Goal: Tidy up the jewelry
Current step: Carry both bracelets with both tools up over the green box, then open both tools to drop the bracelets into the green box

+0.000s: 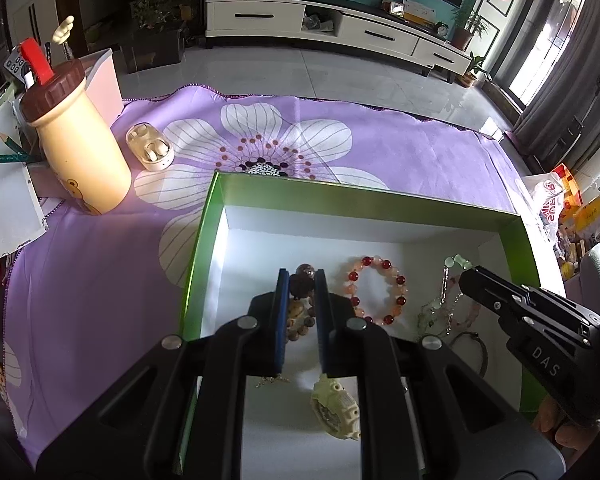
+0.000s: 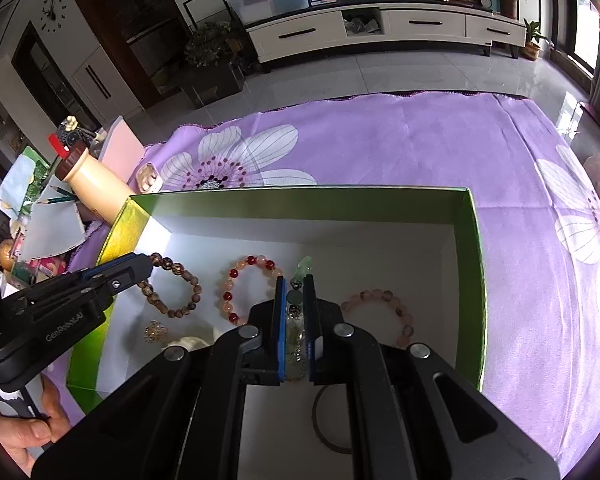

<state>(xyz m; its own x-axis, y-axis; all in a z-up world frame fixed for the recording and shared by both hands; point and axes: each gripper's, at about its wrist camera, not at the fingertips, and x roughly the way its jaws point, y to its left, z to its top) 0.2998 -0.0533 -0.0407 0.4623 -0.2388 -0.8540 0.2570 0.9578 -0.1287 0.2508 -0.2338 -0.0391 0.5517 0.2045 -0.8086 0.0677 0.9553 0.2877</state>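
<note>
Patience matters as I hover both grippers over the green box [image 2: 476, 264]. Left gripper [image 1: 302, 280] brackets the brown bead bracelet [image 2: 172, 290], right gripper [image 2: 292, 284] the green pendant strand [image 2: 302, 270]; jaws nearly closed, whether pinching I cannot tell. Inside also: red-bead bracelet [image 1: 376, 290], pink bracelet [image 2: 384, 312], pale watch [image 1: 336, 410].

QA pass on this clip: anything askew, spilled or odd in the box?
Nothing spilled or damaged. The brown bead bracelet, red-and-peach bracelet, pink bracelet and cream watch lie loose in the green box, not arranged. The earbud case sits open on the cloth.
</note>
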